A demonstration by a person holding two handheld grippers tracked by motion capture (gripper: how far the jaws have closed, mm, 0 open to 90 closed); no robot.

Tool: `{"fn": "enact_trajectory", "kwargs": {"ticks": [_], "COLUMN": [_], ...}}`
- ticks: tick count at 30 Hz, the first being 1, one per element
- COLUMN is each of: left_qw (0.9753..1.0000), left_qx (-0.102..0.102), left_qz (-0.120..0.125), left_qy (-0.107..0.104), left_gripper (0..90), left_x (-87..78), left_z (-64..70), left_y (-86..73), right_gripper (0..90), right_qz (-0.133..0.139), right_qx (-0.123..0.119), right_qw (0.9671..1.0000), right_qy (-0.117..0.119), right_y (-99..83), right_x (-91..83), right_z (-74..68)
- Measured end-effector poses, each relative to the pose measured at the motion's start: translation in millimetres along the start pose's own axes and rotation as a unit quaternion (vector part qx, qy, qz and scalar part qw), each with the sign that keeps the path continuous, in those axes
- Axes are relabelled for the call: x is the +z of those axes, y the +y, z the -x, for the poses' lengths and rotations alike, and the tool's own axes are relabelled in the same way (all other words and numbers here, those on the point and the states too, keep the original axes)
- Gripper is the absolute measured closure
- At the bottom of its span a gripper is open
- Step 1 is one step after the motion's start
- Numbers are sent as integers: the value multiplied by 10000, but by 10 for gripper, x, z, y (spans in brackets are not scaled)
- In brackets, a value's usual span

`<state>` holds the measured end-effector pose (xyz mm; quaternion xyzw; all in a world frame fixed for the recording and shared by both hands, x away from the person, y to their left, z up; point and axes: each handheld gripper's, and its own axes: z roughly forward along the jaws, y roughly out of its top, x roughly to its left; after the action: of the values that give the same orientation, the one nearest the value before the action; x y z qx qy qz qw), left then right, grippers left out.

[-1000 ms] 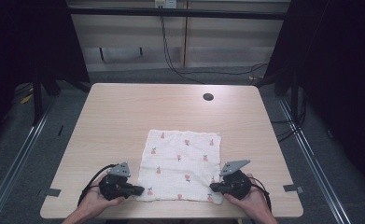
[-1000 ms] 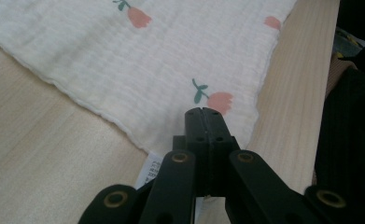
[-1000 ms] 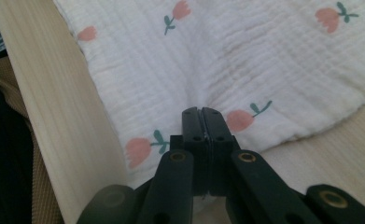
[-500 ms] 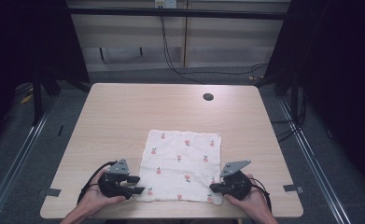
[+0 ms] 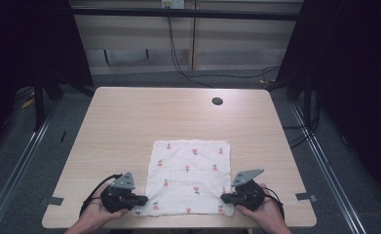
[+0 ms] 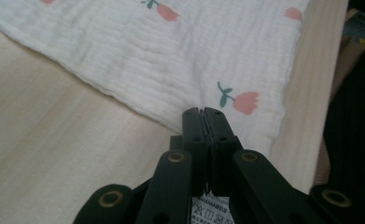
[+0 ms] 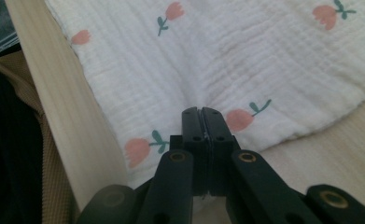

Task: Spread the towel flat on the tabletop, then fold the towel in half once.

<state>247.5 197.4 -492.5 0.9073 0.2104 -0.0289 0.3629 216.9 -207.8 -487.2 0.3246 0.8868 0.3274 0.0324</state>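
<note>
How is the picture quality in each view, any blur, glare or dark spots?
High view: the table is evenly lit, with a faint sheen at its far edge; the surroundings fall into deep shadow. Left gripper view: the cloth weave is sharp, while the near claw base is soft. Right gripper view: much the same, with a dark, blurred area at the left edge.

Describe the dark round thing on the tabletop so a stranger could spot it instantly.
Start at the light wooden table and look past the white tulip-print cloth toward the far edge. Right of centre sits a small dark round hole, alone on bare wood.
</note>
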Motion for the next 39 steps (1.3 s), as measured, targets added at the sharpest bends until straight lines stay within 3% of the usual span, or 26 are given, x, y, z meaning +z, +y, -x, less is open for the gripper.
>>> {"fn": "enact_trajectory", "kwargs": {"ticks": [5, 8, 11, 12, 14, 16, 19, 21, 23, 25, 27, 28, 29, 30, 31, 32, 33, 34, 35, 36, 39], "left_qw": [10000, 9999, 9986, 9971, 9966, 9955, 9941, 9931, 9920, 9908, 9884, 9870, 9870, 9830, 9828, 9828, 9817, 9827, 9813, 9818, 9821], "left_qx": [-42, -128, -298, -417, -463, -533, -644, -674, -687, -759, -833, -875, -875, -903, -994, -1024, -990, -989, -1053, -1023, -1169], "left_qz": [18, 90, 422, 634, 676, 751, 772, 876, 872, 943, 1069, 1069, 1069, 1128, 1176, 1220, 1224, 1204, 1269, 1189, 1122], "left_qy": [-18, -35, -66, -33, 51, 232, 417, 399, 609, 607, 687, 820, 820, 1130, 1020, 930, 1070, 998, 994, 1067, 964], "left_gripper": [882, 848, 707, 620, 600, 541, 530, 592, 606, 613, 612, 612, 618, 618, 663, 663, 667, 662, 659, 654, 636], "left_x": [-26, -43, -125, -167, -184, -182, -169, -172, -179, -185, -188, -174, -174, -156, -133, -113, -73, -59, -35, -14, 41], "left_z": [-18, -20, -60, -113, -158, -258, -411, -506, -587, -668, -745, -827, -827, -879, -934, -965, -996, -1029, -1067, -1109, -1258], "left_y": [1, -1, 35, 64, 89, 140, 221, 270, 330, 380, 425, 469, 469, 501, 531, 559, 630, 661, 695, 725, 738], "right_gripper": [895, 830, 702, 651, 651, 645, 643, 643, 648, 659, 665, 673, 673, 679, 682, 682, 681, 679, 679, 679, 662], "right_qz": [-2, 37, 293, 509, 572, 715, 854, 912, 1013, 1122, 1108, 936, 936, 857, 728, 728, 715, 785, 824, 802, 677], "right_qx": [-77, -76, 81, 195, 228, 331, 385, 441, 452, 493, 592, 593, 593, 632, 739, 739, 743, 860, 949, 1010, 979], "right_qw": [10000, 10000, 9995, 9981, 9976, 9959, 9937, 9923, 9902, 9883, 9875, 9892, 9892, 9891, 9888, 9888, 9884, 9870, 9860, 9856, 9862], "right_qy": [-5, 20, -56, -301, -306, -449, -619, -716, -854, -906, -947, -956, -956, -1013, -1069, -1069, -1118, -1111, -1100, -1097, -1149], "right_y": [-39, -36, -21, 8, 17, 77, 200, 302, 404, 488, 556, 615, 615, 633, 677, 677, 689, 703, 710, 719, 744], "right_x": [-13, -16, -78, -152, -166, -223, -246, -234, -219, -195, -157, -93, -93, -69, 11, 11, 37, 74, 94, 119, 207], "right_z": [-53, -43, 5, 68, 86, 199, 382, 516, 647, 782, 914, 1049, 1049, 1095, 1238, 1238, 1287, 1379, 1416, 1452, 1511]}}
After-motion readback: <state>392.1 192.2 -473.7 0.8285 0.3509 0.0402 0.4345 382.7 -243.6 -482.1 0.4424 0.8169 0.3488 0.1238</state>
